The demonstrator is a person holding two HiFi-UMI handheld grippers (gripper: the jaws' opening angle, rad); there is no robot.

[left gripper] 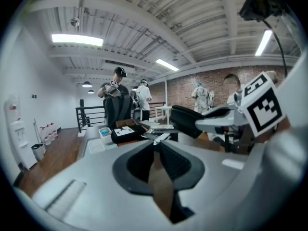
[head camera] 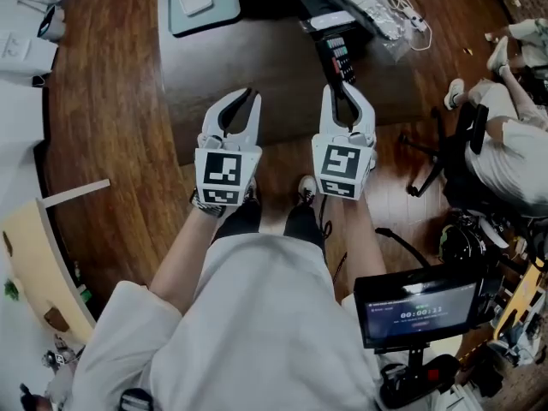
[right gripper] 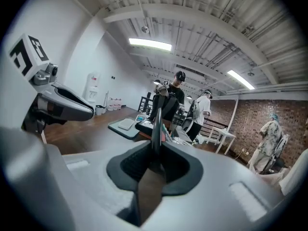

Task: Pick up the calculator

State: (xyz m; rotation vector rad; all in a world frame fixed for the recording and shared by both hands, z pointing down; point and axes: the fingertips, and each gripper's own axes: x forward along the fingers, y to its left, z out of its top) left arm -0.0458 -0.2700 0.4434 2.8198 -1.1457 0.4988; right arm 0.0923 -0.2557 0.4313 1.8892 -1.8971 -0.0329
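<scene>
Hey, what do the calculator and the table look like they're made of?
Calculator: probably hard black plastic with a matte finish, going by its dark moulded body and rows of small keys. Table: dark brown, smooth top with a slight sheen. It could be wood or wood-look laminate, as the grain is too faint to tell.

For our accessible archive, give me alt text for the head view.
Seen from above, the right gripper clamps a black calculator above a dark table. The left gripper is beside it, shut and empty. A wooden floor surrounds the table.
</scene>
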